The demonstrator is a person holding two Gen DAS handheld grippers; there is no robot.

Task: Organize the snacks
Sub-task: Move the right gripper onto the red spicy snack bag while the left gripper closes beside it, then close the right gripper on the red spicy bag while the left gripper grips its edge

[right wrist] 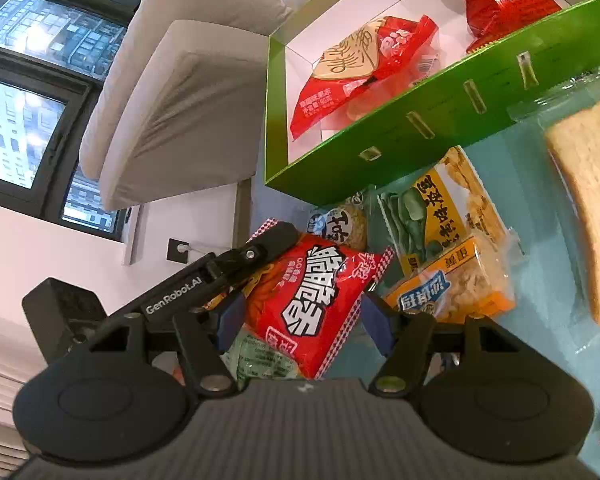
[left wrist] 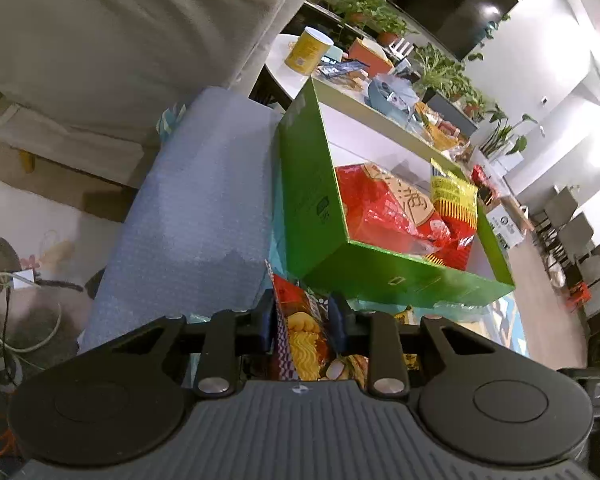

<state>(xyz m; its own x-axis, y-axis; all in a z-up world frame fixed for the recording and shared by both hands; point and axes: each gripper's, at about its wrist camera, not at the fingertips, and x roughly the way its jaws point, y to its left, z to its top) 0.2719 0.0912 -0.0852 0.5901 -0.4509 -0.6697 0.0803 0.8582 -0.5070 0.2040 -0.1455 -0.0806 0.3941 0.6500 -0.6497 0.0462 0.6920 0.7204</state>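
**Desk:** What does the frame show, and where do the snacks stand?

**Photographer:** Two hand-held grippers work a teal tabletop point(right wrist: 520, 168) in front of a green box point(left wrist: 312, 184). The left gripper point(left wrist: 304, 316) has pinched its blue pads tight on the edge of a red noodle packet point(right wrist: 320, 292), which stands on edge between them in the left wrist view. The right gripper point(right wrist: 300, 316) straddles the same packet with its jaws partly spread; from the right wrist view I cannot tell whether the pads press on it.

**Desk:** How much is sorted?

**Photographer:** A start only, by my reading. Inside the box lie a red bag with a tan label point(right wrist: 364, 68) at the near left and a red-and-yellow bag point(right wrist: 496, 0) farther right. Left outside, near the box's front wall: a yellow-and-orange cracker pack point(right wrist: 452, 240), a small round-labelled pack point(right wrist: 340, 224) behind the noodles, and bagged sliced bread point(right wrist: 592, 208) at the right edge. More items crowd the far white table point(left wrist: 284, 64).

**Desk:** Next?

**Photographer:** Likely the noodle packet goes up over the box wall, with several packs to follow.
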